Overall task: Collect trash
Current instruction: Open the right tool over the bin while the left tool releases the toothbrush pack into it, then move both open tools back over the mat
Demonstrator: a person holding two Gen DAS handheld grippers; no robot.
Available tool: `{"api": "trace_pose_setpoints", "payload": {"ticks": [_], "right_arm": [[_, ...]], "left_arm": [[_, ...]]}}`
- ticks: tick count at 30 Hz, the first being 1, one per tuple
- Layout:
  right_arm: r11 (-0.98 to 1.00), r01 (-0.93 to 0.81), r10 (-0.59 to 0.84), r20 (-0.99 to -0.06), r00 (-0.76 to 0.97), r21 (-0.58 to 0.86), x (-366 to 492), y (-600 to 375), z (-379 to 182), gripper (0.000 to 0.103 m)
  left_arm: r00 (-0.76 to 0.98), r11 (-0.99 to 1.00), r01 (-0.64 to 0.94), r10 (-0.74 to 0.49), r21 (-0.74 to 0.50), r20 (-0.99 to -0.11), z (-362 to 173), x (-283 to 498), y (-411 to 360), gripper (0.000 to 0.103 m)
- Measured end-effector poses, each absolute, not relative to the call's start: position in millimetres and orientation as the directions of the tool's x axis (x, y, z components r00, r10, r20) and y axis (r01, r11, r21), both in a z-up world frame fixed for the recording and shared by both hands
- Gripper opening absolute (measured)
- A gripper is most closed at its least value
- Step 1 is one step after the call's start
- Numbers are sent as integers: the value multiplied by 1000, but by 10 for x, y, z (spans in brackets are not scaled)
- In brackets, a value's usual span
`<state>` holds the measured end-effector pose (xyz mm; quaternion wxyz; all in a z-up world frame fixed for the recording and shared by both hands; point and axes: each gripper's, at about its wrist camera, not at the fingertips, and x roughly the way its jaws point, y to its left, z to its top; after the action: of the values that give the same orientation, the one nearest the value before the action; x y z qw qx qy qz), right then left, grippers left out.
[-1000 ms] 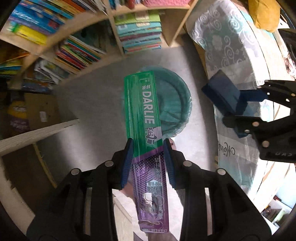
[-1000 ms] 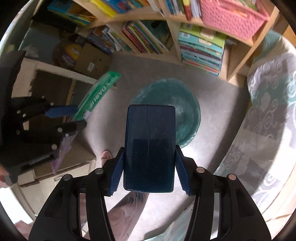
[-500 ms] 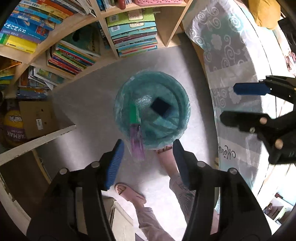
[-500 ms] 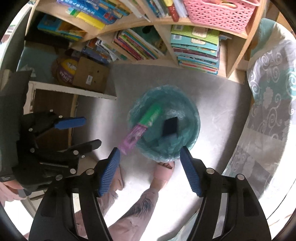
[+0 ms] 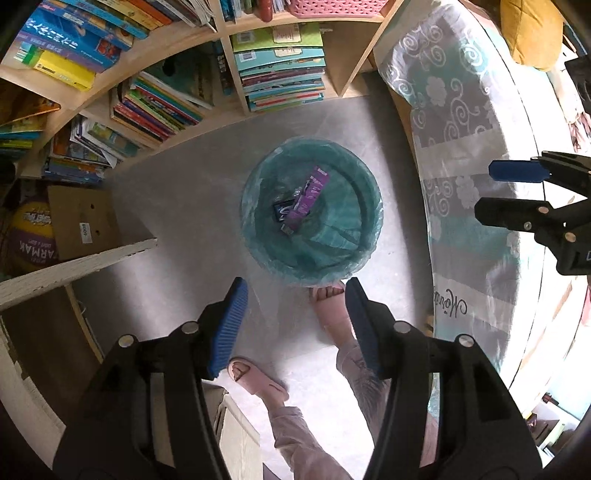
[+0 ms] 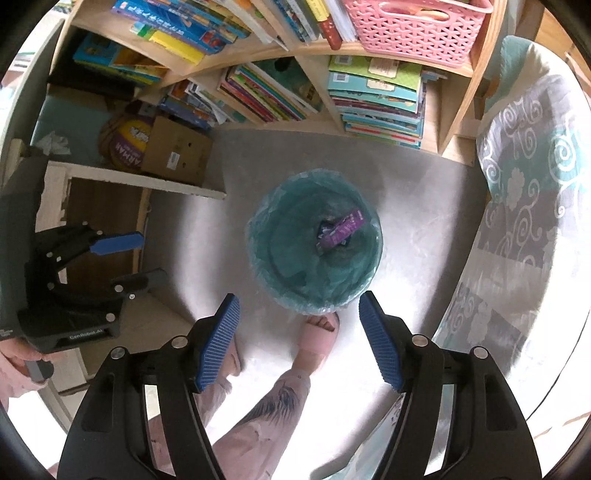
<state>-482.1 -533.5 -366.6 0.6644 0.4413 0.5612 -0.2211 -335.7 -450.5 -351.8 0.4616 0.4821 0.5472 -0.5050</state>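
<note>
At the far left, a cardboard box (image 6: 176, 154) and a purple-and-yellow ball (image 6: 127, 144) are seen on the floor beneath a white board (image 6: 140, 180). Across the far side, a wooden bookshelf (image 6: 458, 85) packed with books is located, and a pink basket (image 6: 413, 27) is set on its upper shelf. The left gripper (image 5: 295, 325) is pointed straight down; its jaws are parted to a moderate width, and nothing is held between the blue pads (image 5: 227, 328). In the right wrist view the same gripper (image 6: 129, 258) is shown at the left edge, gripped by a hand (image 6: 14, 363). Near the centre of the floor, a teal bin (image 5: 258, 236) lined with a translucent bag is placed. The task's trash is found inside it: a purple toothpaste box (image 5: 308, 197) is rested at an angle on a dark flat item (image 5: 281, 211), with both lying toward the far part of the bin's interior. Just near of the bin, two feet in pink slippers (image 6: 318, 338) are seen, one touching the bin's near wall. The right gripper (image 6: 299, 341) is angled steeply downward; its jaws are spread wide, and nothing is gripped. At the right, a bed covered by a patterned grey and teal sheet (image 5: 461, 155) is located, and a yellow cushion (image 5: 532, 31) is seen at its far end.
</note>
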Motion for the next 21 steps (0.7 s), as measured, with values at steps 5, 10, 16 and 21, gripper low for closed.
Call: {"api": "trace_pose_setpoints", "payload": {"ticks": [5, 10, 16, 21], "right_arm": [[538, 771, 199, -941, 275, 339, -4767, -5282, -3538, 68], [566, 754, 187, -943, 276, 334, -4715, -5254, -3344, 68], [608, 723, 171, -944, 284, 328, -4633, -5196, -2944, 68], [671, 672, 159, -946, 282, 313, -4474, -5098, -2513, 68]], "left_arm": [[-107, 24, 994, 44, -106, -993, -3385, -3340, -4458, 53], [-98, 29, 995, 25, -97, -995, -3206, -3294, -4412, 53], [-81, 33, 996, -33, -82, -996, -2744, -3209, -4324, 53], [-55, 39, 998, -84, -59, -995, -2289, -3110, -4198, 53]]}}
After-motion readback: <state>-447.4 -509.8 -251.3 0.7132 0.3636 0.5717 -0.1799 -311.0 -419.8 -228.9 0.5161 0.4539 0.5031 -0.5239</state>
